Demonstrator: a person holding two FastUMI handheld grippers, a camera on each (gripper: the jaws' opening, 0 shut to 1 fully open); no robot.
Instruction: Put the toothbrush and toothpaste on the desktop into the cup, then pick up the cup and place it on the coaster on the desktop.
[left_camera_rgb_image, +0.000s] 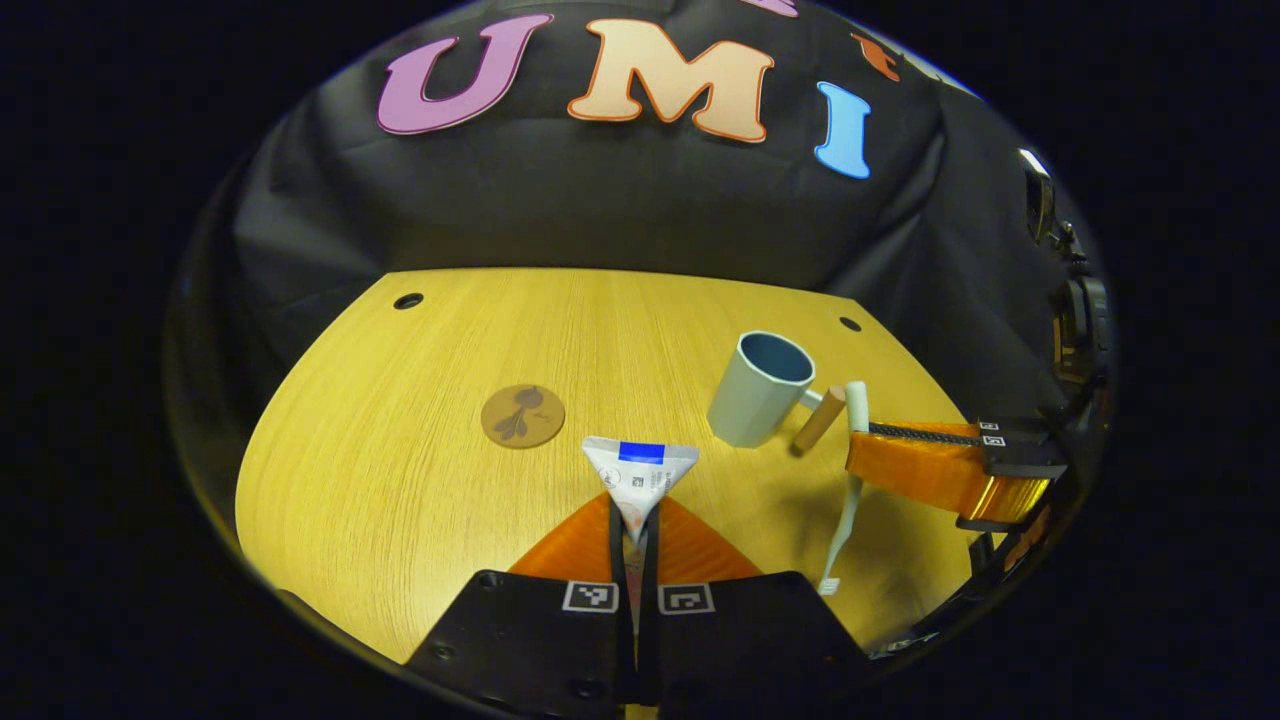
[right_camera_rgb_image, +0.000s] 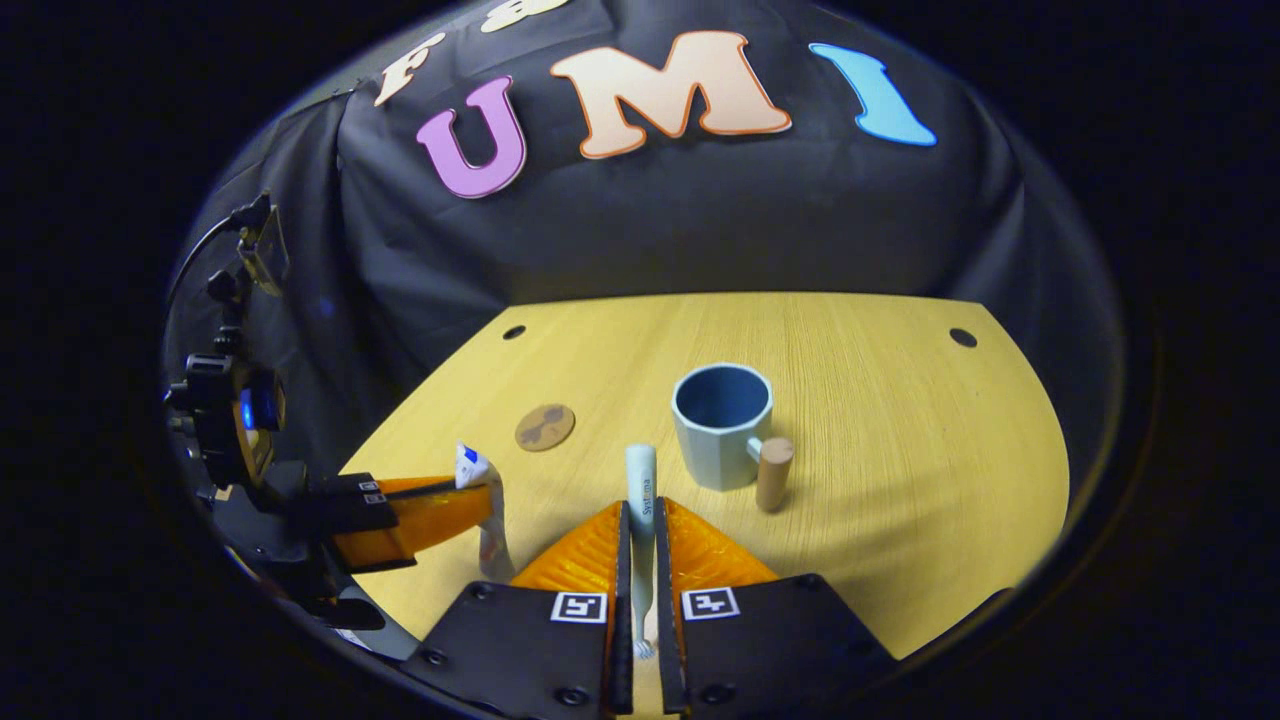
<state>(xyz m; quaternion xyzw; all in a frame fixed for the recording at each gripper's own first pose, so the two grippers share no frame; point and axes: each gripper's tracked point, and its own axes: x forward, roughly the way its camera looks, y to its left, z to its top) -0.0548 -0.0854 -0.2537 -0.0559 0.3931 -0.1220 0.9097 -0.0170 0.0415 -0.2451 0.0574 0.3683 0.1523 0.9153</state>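
Small print is seen on the toothbrush (right_camera_rgb_image: 640, 500) handle and on the toothpaste (left_camera_rgb_image: 638, 478) tube, lower centre of each view; neither can be made out.

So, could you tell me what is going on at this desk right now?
A person works two handheld grippers. The left gripper is shut on the toothpaste, and the right gripper is shut on the toothbrush, both lifted off the desktop. The cup stands empty in front of them, and the coaster lies bare to its left.
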